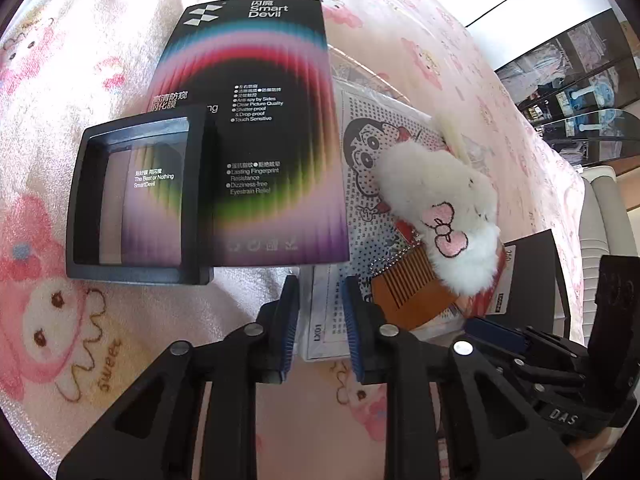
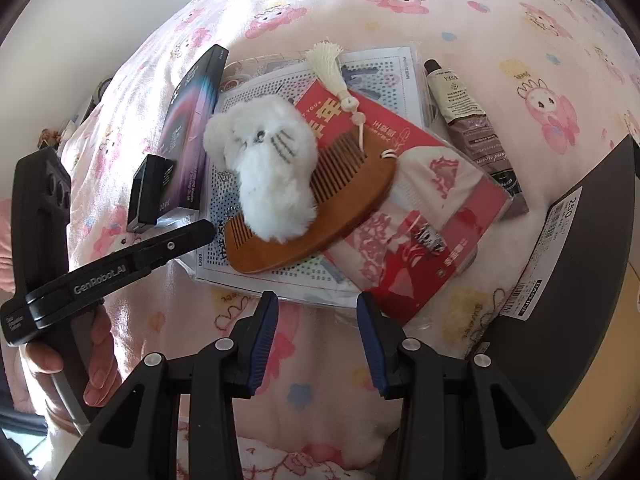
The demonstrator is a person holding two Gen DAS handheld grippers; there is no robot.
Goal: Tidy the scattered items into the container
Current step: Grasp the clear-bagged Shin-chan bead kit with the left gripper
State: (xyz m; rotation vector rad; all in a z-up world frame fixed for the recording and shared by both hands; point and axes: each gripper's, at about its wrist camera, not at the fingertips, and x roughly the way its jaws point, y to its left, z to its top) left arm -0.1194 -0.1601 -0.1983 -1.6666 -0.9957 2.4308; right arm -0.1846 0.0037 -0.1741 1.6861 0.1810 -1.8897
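A pile of items lies on the pink bedsheet. A white plush toy (image 2: 268, 168) rests on a wooden comb (image 2: 320, 224) with a cream tassel (image 2: 326, 60), over a red packet (image 2: 420, 208) and a dotted bead sheet (image 2: 280, 276). A cream tube (image 2: 468, 124) lies to the right. A black Smart Devil box (image 1: 260, 132) and a small black frame (image 1: 136, 200) lie at left. The dark container (image 2: 580, 260) sits at right. My left gripper (image 1: 322, 312) is open, empty, at the pile's near edge. My right gripper (image 2: 316, 332) is open, empty, just before the pile.
The bed (image 2: 400, 0) is covered by a pink cartoon-print sheet. A hand (image 2: 96, 360) holds the left gripper's body in the right wrist view. A glass shelf and cabinet (image 1: 580, 92) stand beyond the bed in the left wrist view.
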